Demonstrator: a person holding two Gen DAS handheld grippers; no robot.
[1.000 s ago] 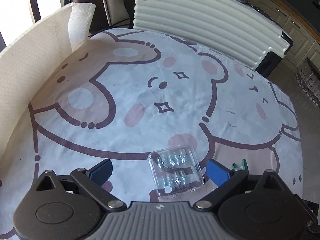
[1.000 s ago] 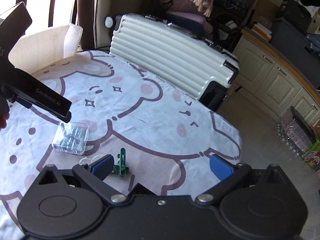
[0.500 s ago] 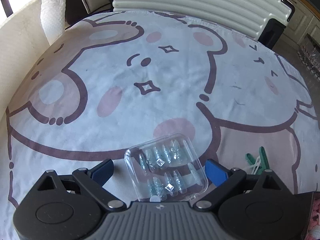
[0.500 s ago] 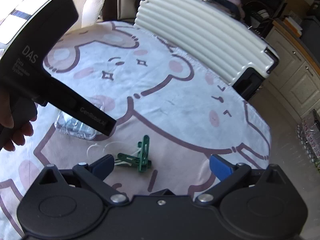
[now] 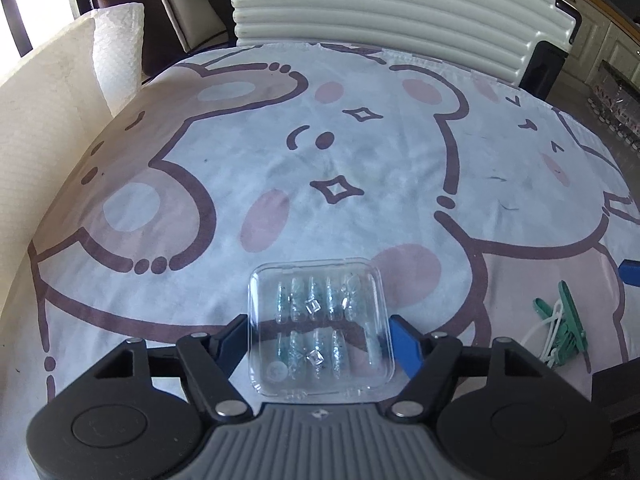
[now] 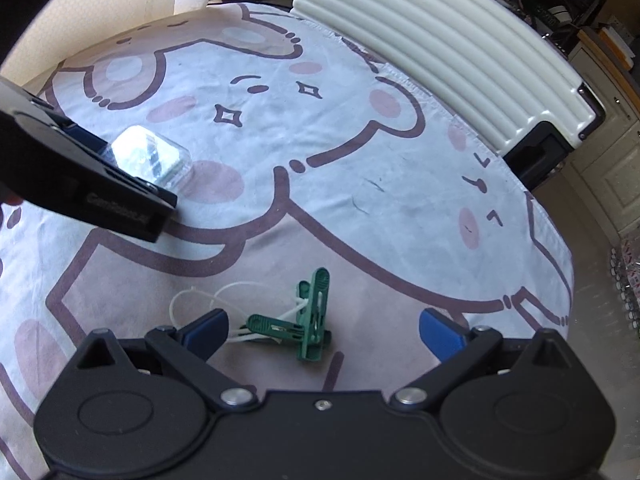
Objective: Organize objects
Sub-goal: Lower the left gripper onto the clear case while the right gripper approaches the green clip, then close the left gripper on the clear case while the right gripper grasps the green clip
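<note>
Left claw closed onto clear case; right claw wide.

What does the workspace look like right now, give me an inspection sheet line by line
Surface: tablecloth with cartoon bear print, wrinkled, some dark marks.
Job's things: clear plastic case of small nail tips, closed, between the left tongs' fingers; green clothespins tied with white string, lying on the cloth.
Clutter: nothing seen.
Grippers: left tongs closed on the case's sides; right tongs open, the clothespins between their fingers.
Cables: nothing seen.
Surroundings: white ribbed suitcase behind the table; paper towel roll at left; cabinets at right.
</note>
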